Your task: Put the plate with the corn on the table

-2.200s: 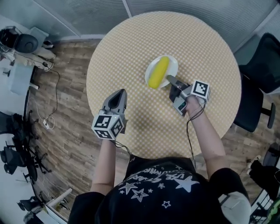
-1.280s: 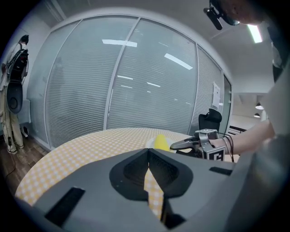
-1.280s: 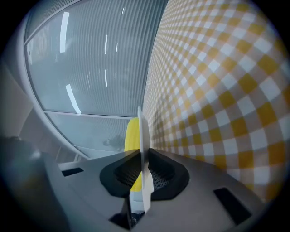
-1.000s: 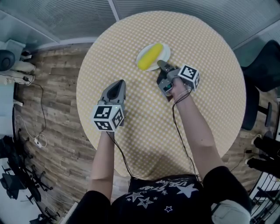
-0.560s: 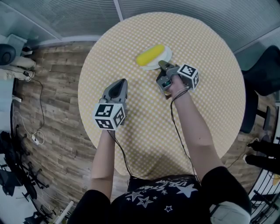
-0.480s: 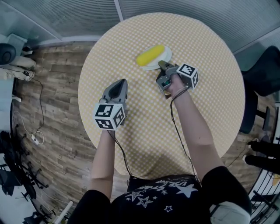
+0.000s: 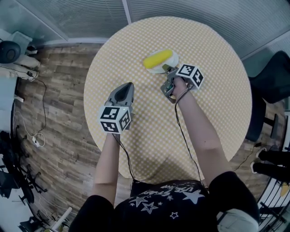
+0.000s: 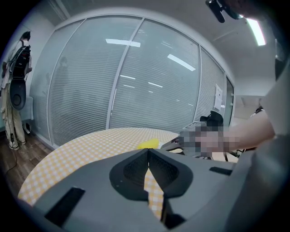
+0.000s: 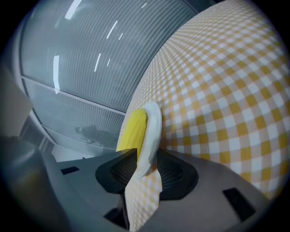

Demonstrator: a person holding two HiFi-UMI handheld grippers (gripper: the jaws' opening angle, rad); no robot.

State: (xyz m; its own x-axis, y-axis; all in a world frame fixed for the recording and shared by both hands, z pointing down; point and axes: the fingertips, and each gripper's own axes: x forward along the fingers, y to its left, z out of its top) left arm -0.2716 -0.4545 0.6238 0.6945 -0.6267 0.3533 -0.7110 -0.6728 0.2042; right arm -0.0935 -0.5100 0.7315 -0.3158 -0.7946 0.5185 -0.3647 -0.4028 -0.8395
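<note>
A small white plate [image 7: 168, 66] with a yellow corn cob [image 7: 157, 59] on it is over the round yellow-checked table [image 7: 217, 99], toward its far side. My right gripper [image 7: 167, 69] is shut on the plate's near rim. In the right gripper view the plate [image 9: 152, 131] stands edge-on between the jaws, the corn [image 9: 132, 131] on its left face. I cannot tell whether the plate touches the table. My left gripper [image 7: 127, 88] hovers over the table's left part, shut and empty; its view shows the corn [image 8: 148, 144] far off.
Wood-plank floor surrounds the table. Black office chairs [image 7: 271, 77] stand to the right. A glass wall with blinds [image 7: 190, 13] runs behind the table. Cables [image 7: 41, 131] and equipment lie on the floor at left.
My right gripper has carried the plate with the corn away from me toward the far side of the table, then held there. The left gripper has stayed roughly where it was.
</note>
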